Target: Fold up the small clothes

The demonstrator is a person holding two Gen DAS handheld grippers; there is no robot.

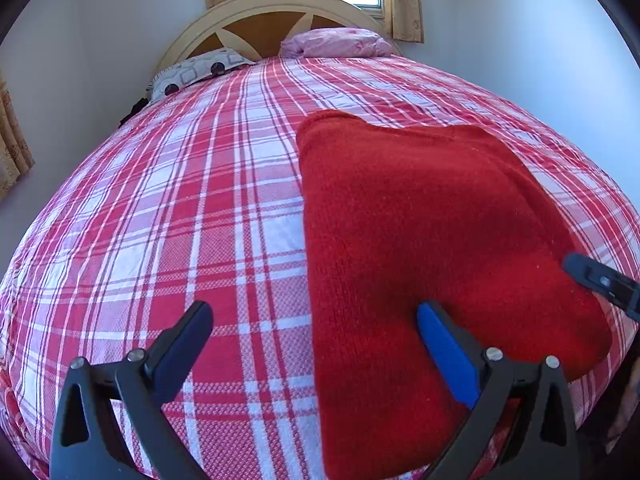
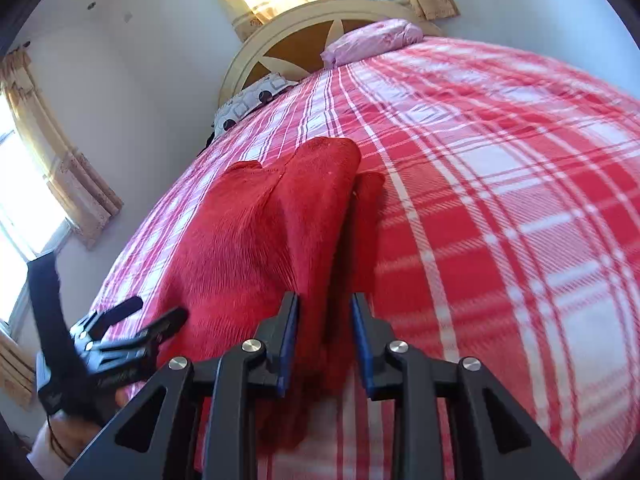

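A red knitted garment (image 1: 432,240) lies on the red-and-white plaid bed (image 1: 180,220), partly folded. My left gripper (image 1: 316,320) is open wide over its near left edge, one finger on the sheet, the other over the knit. My right gripper (image 2: 325,308) grips the garment's right edge (image 2: 272,240) between its blue pads and lifts it into a ridge. The right gripper's tip shows at the right edge of the left wrist view (image 1: 600,280). The left gripper shows at the lower left of the right wrist view (image 2: 136,320).
A patterned grey pillow (image 1: 200,72) and a pink pillow (image 1: 336,42) lie at the headboard (image 1: 256,12). White walls and curtained windows (image 2: 36,184) surround the bed. The bed's near edge runs just under both grippers.
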